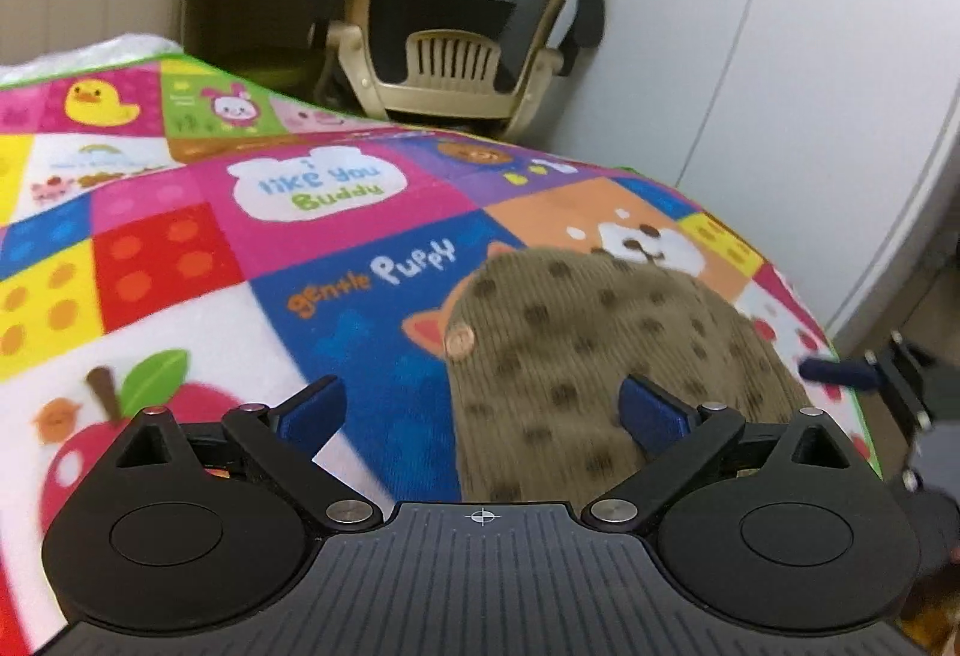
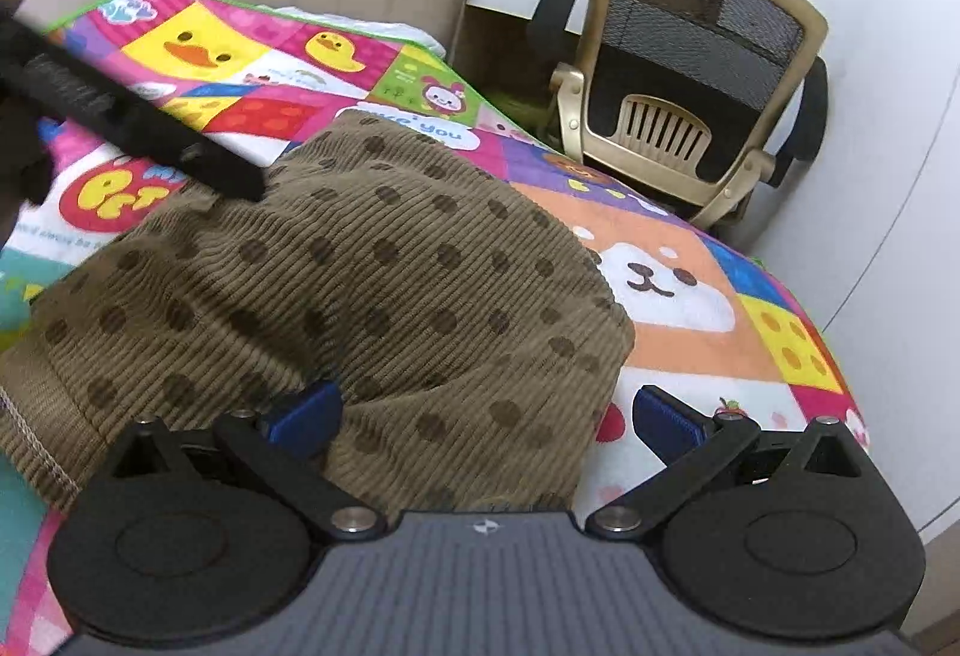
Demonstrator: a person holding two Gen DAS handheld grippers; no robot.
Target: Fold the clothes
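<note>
Honestly, what worries me most is the thick olive-brown corduroy garment with dark spots (image 2: pixel 336 296), which lies bunched in soft humps on the bright patchwork cartoon-print blanket (image 1: pixel 180 260) rather than flat, so I judge any fold made from this state could trap a wrinkle or come out lopsided. My left gripper (image 1: pixel 483 407) hovers with its blue-padded fingers spread wide, one pad over the blanket and the other over the garment's near edge, gripping nothing; my right gripper (image 2: pixel 486 413) is likewise spread wide, straddling the garment's right-hand border with nothing pinched. If either closes from here I suspect it could catch several layers, or the blanket along with the corduroy, since both are soft and lie touching. A round copper-coloured button (image 1: pixel 459 339) sits at the garment's left edge, and it may slip a pad off. I cannot tell what kind of garment this is, or whether it is already folded over once: its near part is hidden under both gripper bodies. Motion blur softens the left view, and a dark bar of the other rig (image 2: pixel 138 128) crosses the right view's upper left.
</note>
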